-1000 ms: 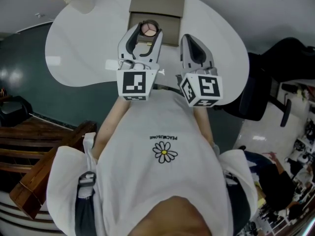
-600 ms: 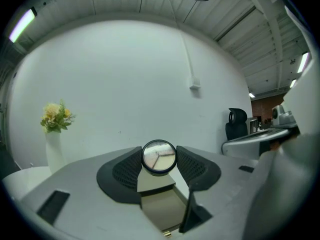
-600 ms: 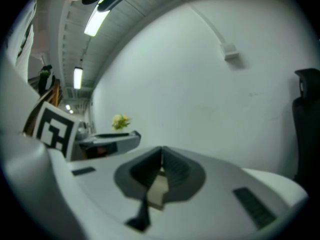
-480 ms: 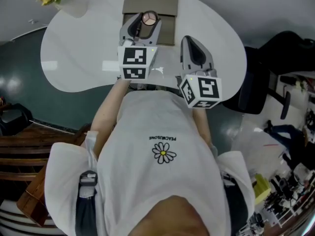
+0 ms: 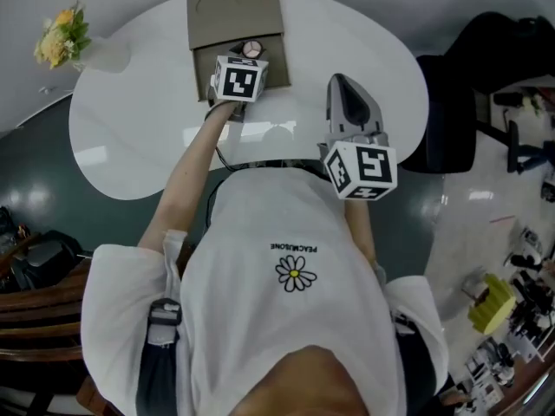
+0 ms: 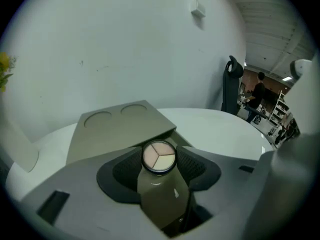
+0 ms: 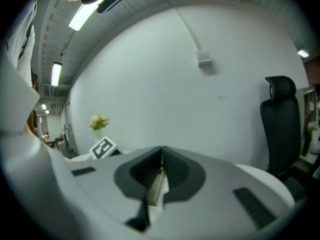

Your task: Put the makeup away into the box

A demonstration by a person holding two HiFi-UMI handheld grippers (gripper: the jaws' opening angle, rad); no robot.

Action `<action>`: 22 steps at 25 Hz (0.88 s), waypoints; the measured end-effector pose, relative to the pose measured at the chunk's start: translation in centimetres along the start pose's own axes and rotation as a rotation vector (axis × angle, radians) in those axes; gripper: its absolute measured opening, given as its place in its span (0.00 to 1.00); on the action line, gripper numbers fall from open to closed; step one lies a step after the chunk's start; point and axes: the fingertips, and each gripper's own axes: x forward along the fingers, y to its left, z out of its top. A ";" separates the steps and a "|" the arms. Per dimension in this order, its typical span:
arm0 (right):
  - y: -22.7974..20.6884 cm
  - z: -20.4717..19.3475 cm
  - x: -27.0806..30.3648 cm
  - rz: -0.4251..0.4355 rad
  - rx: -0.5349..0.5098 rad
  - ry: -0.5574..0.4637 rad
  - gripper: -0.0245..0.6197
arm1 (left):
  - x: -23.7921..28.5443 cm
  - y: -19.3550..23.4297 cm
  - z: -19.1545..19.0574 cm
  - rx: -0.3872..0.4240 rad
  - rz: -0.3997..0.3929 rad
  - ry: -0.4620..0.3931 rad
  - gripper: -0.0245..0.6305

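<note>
Left gripper [image 5: 245, 61]: reaches out over the white table [image 5: 347, 33], marker cube uppermost, angled downward. Its jaws are closed on a round makeup compact [image 6: 159, 156]; in the left gripper view the black pads press its rim on both sides. The compact faces up, with a pan in three pale wedges.

The compact sits at the jaw tips, directly over the near part of the taupe box [image 5: 205, 72]. Whether it touches the box I cannot tell. The box lid [image 6: 119, 126] is folded open on the far side, just beyond the compact, with two round recesses showing.

Right gripper [image 7: 161, 162]: jaws brought together with nothing between them. It is held near the table's near edge, well to the right of the box.

Yellow flowers [image 5: 59, 37] stand at the table's far left. A black office chair [image 7: 280, 119] is off to the right.
</note>
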 end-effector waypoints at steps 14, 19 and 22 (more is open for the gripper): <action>-1.2 -1.1 -1.7 -0.073 0.021 0.038 0.09 | 4.0 -1.4 -3.1 0.053 -0.056 0.170 0.39; -0.8 -1.4 -1.8 -0.067 0.002 0.045 0.09 | 4.3 -1.8 -4.3 0.031 -0.045 0.200 0.40; -0.4 -1.6 -1.7 -0.055 -0.002 0.058 0.09 | 4.1 -1.9 -4.1 0.039 -0.050 0.182 0.45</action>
